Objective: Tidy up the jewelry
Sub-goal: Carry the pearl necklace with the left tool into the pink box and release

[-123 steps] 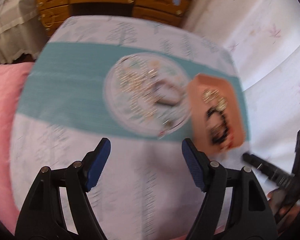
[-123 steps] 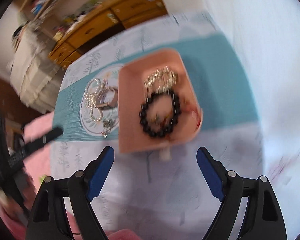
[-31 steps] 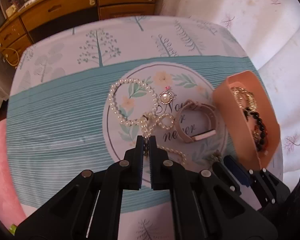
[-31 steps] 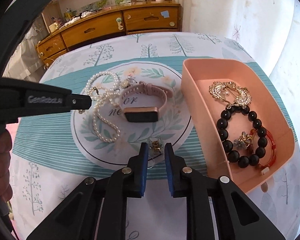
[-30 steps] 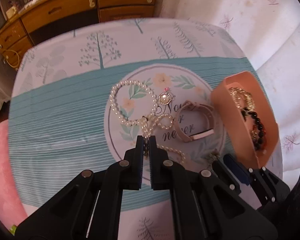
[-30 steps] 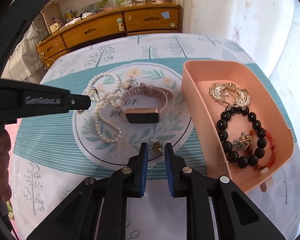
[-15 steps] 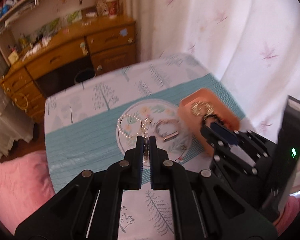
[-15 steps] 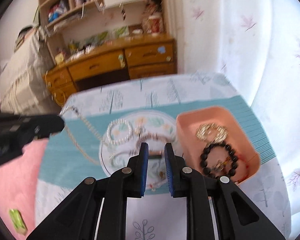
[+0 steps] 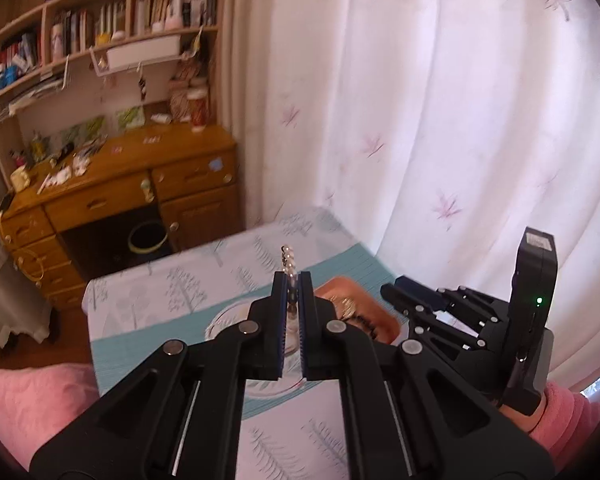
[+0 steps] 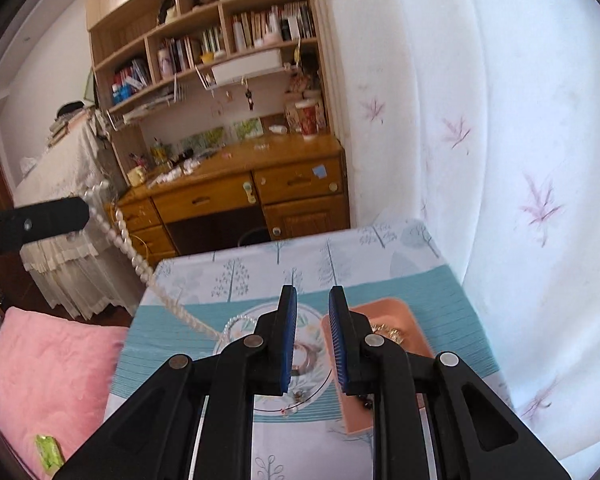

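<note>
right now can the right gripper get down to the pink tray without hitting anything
Probably yes. The right gripper hangs high over the table with the pink tray just below its right finger, nothing between. The pearl necklace, strung up from the left gripper, stays off to the left.

The left gripper [image 9: 292,280] hides most of the round mat [image 9: 220,322] and part of the pink tray [image 9: 384,320] below it. Between the right gripper's [image 10: 313,300] fingers, the watch [image 10: 306,358] is blurred. The necklace's [image 10: 140,264] lower end is hidden behind them.
</note>
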{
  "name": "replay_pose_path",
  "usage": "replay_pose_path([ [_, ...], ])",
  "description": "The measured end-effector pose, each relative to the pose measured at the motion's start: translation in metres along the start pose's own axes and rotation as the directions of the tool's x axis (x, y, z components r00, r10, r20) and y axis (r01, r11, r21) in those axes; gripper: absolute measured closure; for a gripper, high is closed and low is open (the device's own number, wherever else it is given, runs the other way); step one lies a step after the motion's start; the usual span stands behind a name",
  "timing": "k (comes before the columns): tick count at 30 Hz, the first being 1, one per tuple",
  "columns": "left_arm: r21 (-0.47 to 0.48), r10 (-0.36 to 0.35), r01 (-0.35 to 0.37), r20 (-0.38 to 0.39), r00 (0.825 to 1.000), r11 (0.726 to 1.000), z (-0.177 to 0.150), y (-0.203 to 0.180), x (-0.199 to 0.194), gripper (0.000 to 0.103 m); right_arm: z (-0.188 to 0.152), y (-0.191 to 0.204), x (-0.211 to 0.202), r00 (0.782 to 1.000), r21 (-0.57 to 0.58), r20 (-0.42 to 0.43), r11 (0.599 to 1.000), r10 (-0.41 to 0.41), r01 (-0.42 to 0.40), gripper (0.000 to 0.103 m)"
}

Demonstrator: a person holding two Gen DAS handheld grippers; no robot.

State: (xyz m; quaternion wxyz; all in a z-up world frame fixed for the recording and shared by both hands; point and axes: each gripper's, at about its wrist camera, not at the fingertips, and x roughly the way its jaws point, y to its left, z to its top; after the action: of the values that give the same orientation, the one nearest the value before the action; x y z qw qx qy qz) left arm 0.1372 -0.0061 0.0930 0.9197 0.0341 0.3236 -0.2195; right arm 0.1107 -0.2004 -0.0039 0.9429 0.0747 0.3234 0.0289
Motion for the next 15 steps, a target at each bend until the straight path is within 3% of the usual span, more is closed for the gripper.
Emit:
replay_pose_path([
  [6, -0.030, -0.104, 0.104, -0.007, 0.995, 0.994, 0.022, -0.032, 0.014, 0.100, 0.009, -0.041, -0.027, 0.998, -0.007, -0.016, 0.998, 0.062, -0.062, 0.086],
  [9, -0.051, -0.152, 0.150, -0.029, 0.988, 0.987, 0.022, -0.052, 0.039, 0.100, -0.002, -0.063, -0.026, 0.995, -0.018, -0.083, 0.998, 0.057, -0.059, 0.086],
  [12, -0.083, -0.170, 0.165, -0.050, 0.984, 0.983, 0.015, -0.070, 0.070, 0.100, -0.021, -0.088, -0.015, 0.976, 0.011, -0.185, 0.993, 0.116, -0.116, 0.086],
  [15, -0.109, -0.204, 0.197, -0.055, 0.977, 0.974, 0.000, -0.088, 0.102, 0.100, -0.043, -0.114, -0.002, 0.943, 0.026, -0.293, 0.987, 0.158, -0.157, 0.086],
])
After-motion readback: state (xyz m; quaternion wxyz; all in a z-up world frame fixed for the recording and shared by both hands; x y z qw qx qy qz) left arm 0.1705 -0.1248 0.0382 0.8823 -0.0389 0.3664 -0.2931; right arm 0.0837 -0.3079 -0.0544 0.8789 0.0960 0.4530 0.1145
